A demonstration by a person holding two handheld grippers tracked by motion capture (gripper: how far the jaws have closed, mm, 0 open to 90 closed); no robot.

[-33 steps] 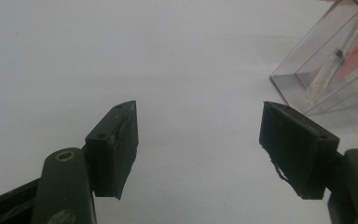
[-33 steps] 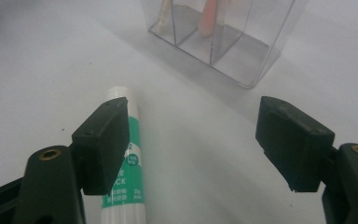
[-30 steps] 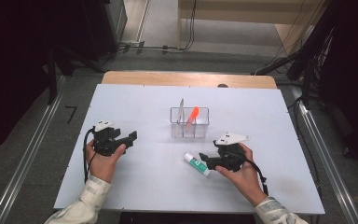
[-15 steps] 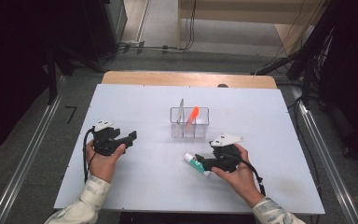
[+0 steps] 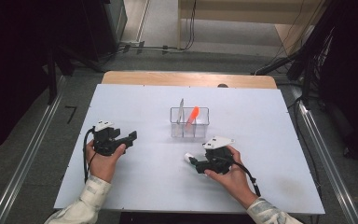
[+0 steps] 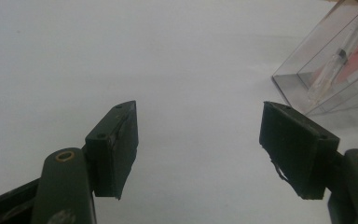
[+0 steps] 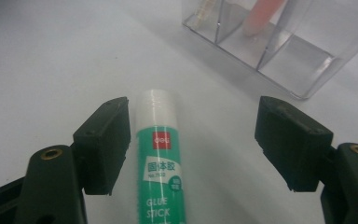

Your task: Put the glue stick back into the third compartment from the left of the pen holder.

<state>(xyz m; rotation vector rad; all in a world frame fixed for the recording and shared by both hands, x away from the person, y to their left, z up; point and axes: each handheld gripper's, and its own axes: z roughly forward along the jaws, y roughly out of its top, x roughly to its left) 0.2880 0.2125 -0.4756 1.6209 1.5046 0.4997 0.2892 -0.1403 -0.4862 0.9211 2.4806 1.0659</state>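
On my table (image 5: pixel 121 196), the glue stick (image 7: pixel 161 163) lies toward the near edge, the organizer (image 5: pixel 189 122) behind it at centre.

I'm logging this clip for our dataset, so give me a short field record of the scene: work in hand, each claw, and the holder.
work in hand: picking up the glue stick
right claw: open, jaws either side of the lying glue stick, not clamped
left claw: open, nothing between its jaws
clear organizer: upright on the white table, holds an orange pen

Bright, even overhead light on the table (image 5: pixel 135 186); dark surroundings, close-ups soft.
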